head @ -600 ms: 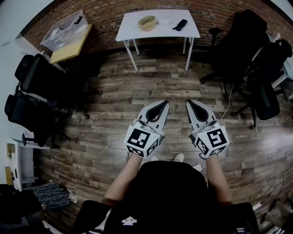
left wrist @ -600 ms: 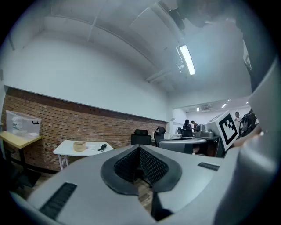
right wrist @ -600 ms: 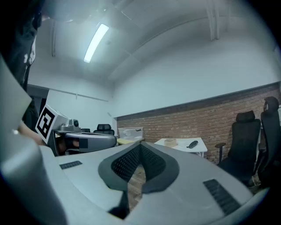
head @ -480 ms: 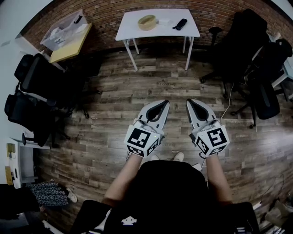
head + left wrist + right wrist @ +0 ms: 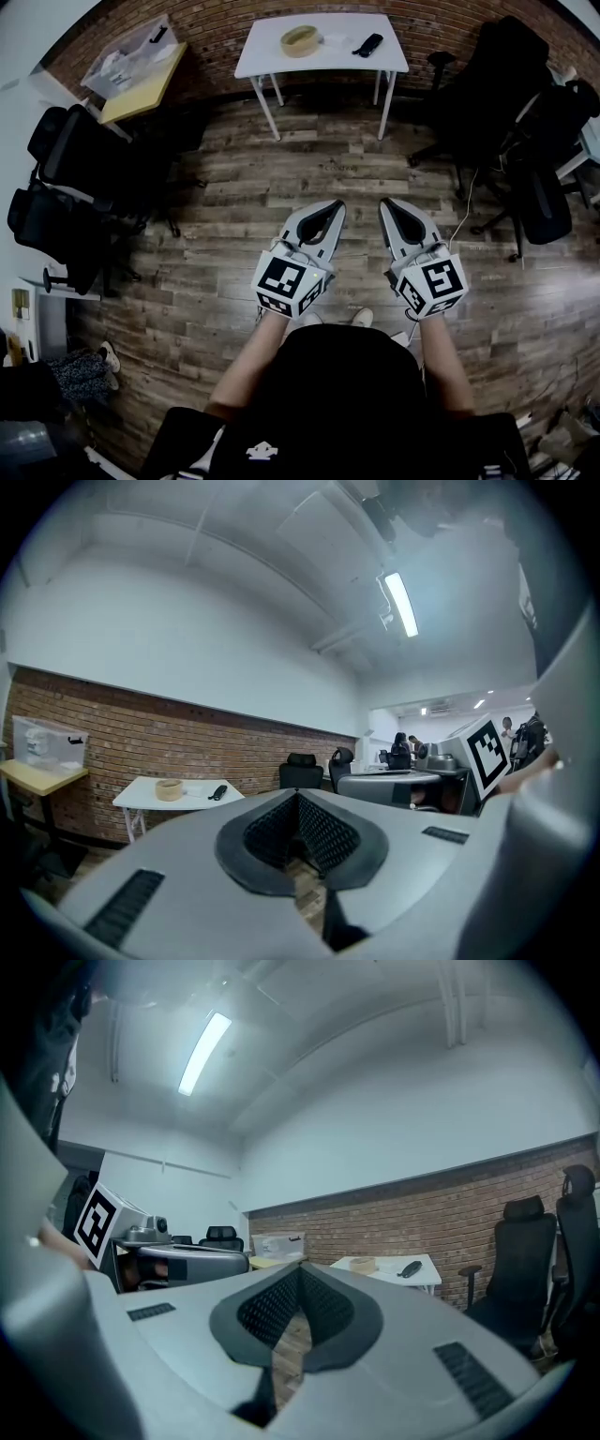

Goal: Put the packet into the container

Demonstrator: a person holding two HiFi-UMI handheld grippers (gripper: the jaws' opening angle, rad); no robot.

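Two claws closed on nothing: left claw [image 5: 335, 205], right claw [image 5: 385, 204]; one white table [image 5: 277, 62] holds one tan container [image 5: 301, 41].

Head cam sits up top, looking forward and steeply down at the wood floor [image 5: 328, 169]. Both tools are close underneath it: left tool [image 5: 337, 204], right tool [image 5: 384, 203]. The white bench [image 5: 337, 61] against the brick wall [image 5: 225, 33] sits well off at the top of that frame. Each tool cam rides right behind its own jaws, pointing level across the room. All three views share that bench and wall, and each tool cam also catches the other tool beside it.
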